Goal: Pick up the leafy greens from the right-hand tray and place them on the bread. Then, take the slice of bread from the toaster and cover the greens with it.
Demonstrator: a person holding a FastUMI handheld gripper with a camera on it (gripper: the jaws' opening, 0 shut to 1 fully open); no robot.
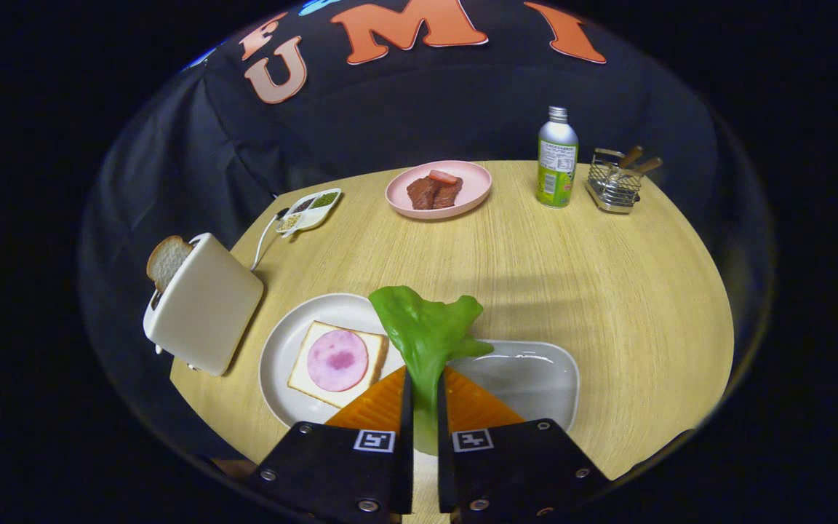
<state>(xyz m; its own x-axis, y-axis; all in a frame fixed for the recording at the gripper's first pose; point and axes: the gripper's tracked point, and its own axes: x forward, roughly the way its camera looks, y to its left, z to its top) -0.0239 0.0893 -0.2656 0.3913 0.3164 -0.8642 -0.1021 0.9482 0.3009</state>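
Observation:
My gripper (423, 397) is shut on the stem of the leafy greens (426, 327), whose green leaf sticks up ahead of the fingers, lifted above the table. Behind the leaf to the right lies the right-hand tray (535, 378), white and shallow. To the left of the fingers a round white plate (281, 349) carries a bread slice (317, 386) topped with a pink round of ham (337, 359). Further left stands the cream toaster (204, 313), with a second slice of bread (166, 260) poking out of its slot.
At the back of the round wooden table (572, 276) are a pink plate with meat (439, 188), a metal bottle (557, 156), a wire basket with utensils (615, 182) and a small divided condiment dish (310, 209). The toaster's cord (262, 244) runs toward that dish.

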